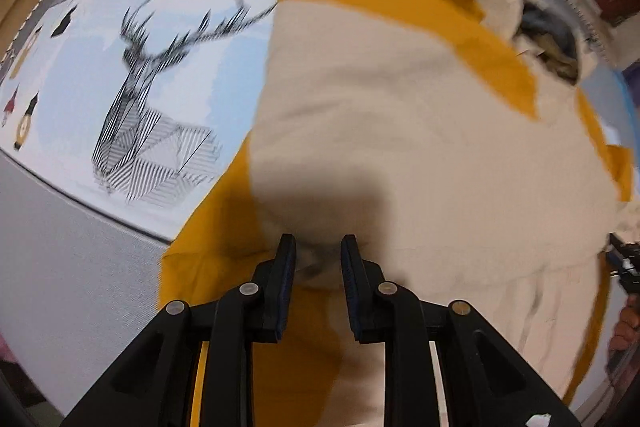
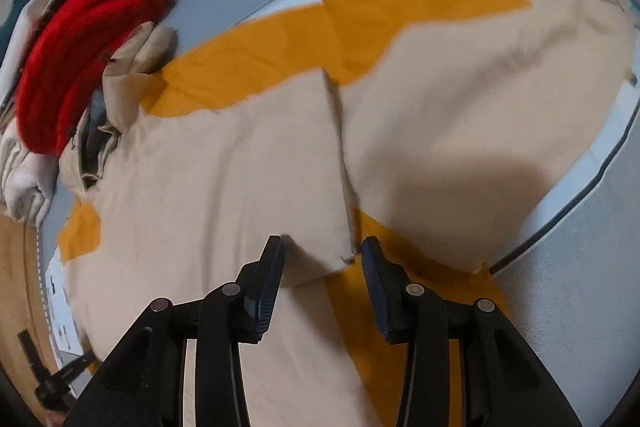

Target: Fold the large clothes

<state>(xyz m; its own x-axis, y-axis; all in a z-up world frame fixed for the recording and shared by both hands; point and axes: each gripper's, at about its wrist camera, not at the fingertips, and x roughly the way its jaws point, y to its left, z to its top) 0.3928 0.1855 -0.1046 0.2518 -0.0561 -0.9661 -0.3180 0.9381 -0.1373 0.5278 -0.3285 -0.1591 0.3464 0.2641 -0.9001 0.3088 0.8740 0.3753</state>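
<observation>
Beige and mustard garment spread on grey surface

The grey surface (image 1: 72,267) fills the lower left of the left view, under a pale blue mat (image 1: 100,39) printed with a striped stag; its heading is too blurred to read. The beige-and-mustard garment (image 1: 400,131) covers the centre. A red knit (image 2: 80,59) sits upper left in the right view. Left claw (image 1: 318,243) and right claw (image 2: 322,245) both stand released above the cloth

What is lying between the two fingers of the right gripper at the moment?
In the right wrist view, the right gripper is open, and a corner of the beige jacket lies between its fingers, with the garment's yellow lining showing just beneath.
</observation>
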